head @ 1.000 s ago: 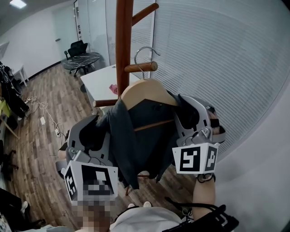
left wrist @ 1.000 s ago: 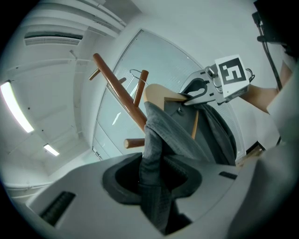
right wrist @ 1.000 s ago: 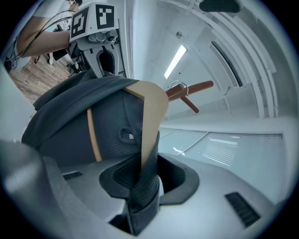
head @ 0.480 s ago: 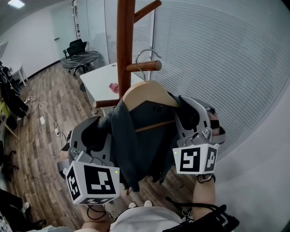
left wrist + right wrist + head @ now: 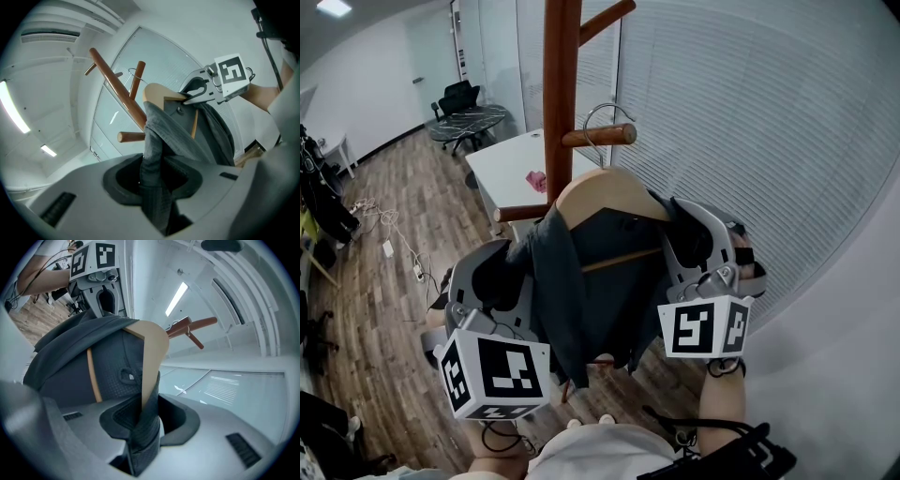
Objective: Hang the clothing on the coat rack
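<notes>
Pinching a dark grey garment (image 5: 600, 291) at both shoulders, the two grippers hold it up in front of the coat rack (image 5: 561, 84). The left gripper (image 5: 152, 180) has its jaws closed on a fold of cloth at the left shoulder, and only cloth shows between them. The right gripper (image 5: 140, 420) has its jaws closed on the other shoulder, where the end of the wooden hanger (image 5: 152, 352) runs down between them wrapped in cloth. The garment is draped over the hanger, and in the head view its lower edge hangs loose between the grippers.

The hanger's metal hook (image 5: 602, 109) curves over a short peg (image 5: 605, 137) that sticks out from the rack's post toward the window blinds (image 5: 750, 141). Whether the hook rests its weight on that peg cannot be told. An upper peg (image 5: 602, 23) slants up higher on the post, and a lower peg (image 5: 517, 213) juts out to the left. Behind the rack stands a white table (image 5: 506, 164) with a small pink thing (image 5: 534, 179) on it, on a wooden floor (image 5: 384, 262).
</notes>
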`<state>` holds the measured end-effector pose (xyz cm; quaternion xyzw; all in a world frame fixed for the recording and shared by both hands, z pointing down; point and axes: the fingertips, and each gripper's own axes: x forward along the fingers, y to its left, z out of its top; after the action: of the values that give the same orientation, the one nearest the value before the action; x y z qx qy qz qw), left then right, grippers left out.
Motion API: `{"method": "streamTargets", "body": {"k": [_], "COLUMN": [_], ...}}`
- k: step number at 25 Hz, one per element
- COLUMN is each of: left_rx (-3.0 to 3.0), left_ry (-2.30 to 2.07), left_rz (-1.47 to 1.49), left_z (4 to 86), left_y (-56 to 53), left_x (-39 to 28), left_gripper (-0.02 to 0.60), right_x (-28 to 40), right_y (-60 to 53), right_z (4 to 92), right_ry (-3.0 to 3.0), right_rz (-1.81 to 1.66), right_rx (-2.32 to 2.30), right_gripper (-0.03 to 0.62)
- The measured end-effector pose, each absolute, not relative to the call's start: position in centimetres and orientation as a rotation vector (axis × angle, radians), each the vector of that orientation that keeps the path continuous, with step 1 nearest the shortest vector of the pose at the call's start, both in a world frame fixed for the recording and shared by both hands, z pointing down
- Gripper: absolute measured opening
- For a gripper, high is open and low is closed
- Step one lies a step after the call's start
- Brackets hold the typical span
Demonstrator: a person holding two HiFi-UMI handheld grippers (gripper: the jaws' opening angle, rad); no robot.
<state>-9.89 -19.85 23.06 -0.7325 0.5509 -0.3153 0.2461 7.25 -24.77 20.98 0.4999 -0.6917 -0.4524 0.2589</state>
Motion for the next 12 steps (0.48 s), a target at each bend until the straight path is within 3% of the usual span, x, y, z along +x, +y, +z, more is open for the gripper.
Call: {"method": "streamTargets", "body": {"k": [12], "left_rx": [-1.998], "left_ry": [1.505], "left_rz": [-0.87], "left_z": [23.41], "left_y": [-20.02], "left_x": [-9.95], "left_gripper": [0.123], "right_x": [7.19], "right_y": [-25.0], "right_z": [21.43], "right_ry": [-1.879], "right_rz": [-1.213], "right_rx": [1.349], "right_gripper": [0.118]}}
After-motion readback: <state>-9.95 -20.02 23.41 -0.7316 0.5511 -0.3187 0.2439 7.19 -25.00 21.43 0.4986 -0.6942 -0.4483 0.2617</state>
